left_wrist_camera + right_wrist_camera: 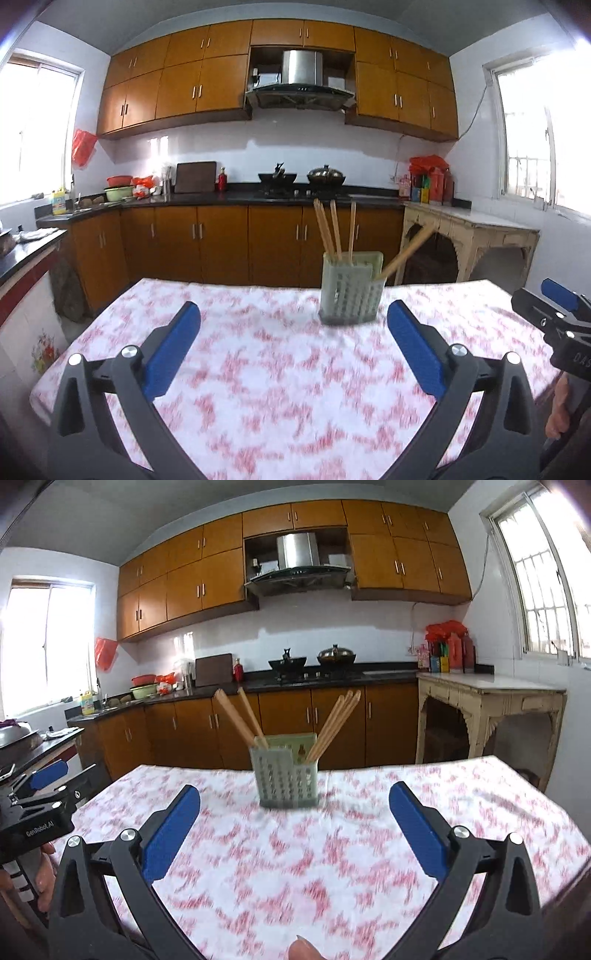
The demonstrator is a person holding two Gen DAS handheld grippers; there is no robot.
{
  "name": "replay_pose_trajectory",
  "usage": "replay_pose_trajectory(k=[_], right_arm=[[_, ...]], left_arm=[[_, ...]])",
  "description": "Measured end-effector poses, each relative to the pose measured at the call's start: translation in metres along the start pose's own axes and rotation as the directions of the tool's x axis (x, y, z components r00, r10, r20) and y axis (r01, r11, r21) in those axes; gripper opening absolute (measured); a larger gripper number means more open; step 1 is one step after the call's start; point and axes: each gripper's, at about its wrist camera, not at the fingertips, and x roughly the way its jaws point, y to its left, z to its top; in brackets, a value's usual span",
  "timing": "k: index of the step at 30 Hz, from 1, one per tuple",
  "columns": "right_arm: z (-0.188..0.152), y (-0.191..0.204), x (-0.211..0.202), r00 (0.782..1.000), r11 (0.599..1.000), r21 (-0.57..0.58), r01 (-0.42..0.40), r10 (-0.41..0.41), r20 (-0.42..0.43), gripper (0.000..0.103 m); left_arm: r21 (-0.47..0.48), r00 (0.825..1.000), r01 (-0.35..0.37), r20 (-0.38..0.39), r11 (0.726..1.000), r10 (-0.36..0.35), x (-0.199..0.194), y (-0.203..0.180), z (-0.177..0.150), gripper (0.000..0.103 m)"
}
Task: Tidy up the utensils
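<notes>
A grey-green perforated utensil holder (351, 290) stands on the table with the red-and-white cloth (266, 373). Several wooden chopsticks (334, 230) stand in it, some upright, one leaning right. In the right wrist view the holder (285, 777) holds chopsticks (334, 720) fanned left and right. My left gripper (293, 325) is open and empty, short of the holder. My right gripper (294, 805) is open and empty, also short of the holder. The right gripper shows at the right edge of the left wrist view (557, 314); the left gripper shows at the left edge of the right wrist view (40, 797).
Behind the table runs a kitchen counter (236, 199) with wooden cabinets, a stove with two woks (277, 177), a cutting board and bowls. A cream side table (476, 225) stands at the right. A fingertip (303, 949) shows at the bottom of the right wrist view.
</notes>
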Motion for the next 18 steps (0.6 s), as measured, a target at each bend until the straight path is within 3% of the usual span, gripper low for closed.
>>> replay_pose_trajectory(k=[8,18], right_arm=[[-0.039,0.004,-0.023,0.999,1.0,-0.004,0.024,-0.024,-0.047,0.101],[-0.071,0.004,-0.047,0.998,1.0,0.016,0.025,-0.024,-0.059,0.101]], left_arm=[[0.015,0.998,-0.035,-0.051,0.999,0.036,-0.031,0.001,-0.049,0.099],[-0.021,0.994,-0.053,-0.096,0.998,0.051,-0.042,0.003,-0.073,0.099]])
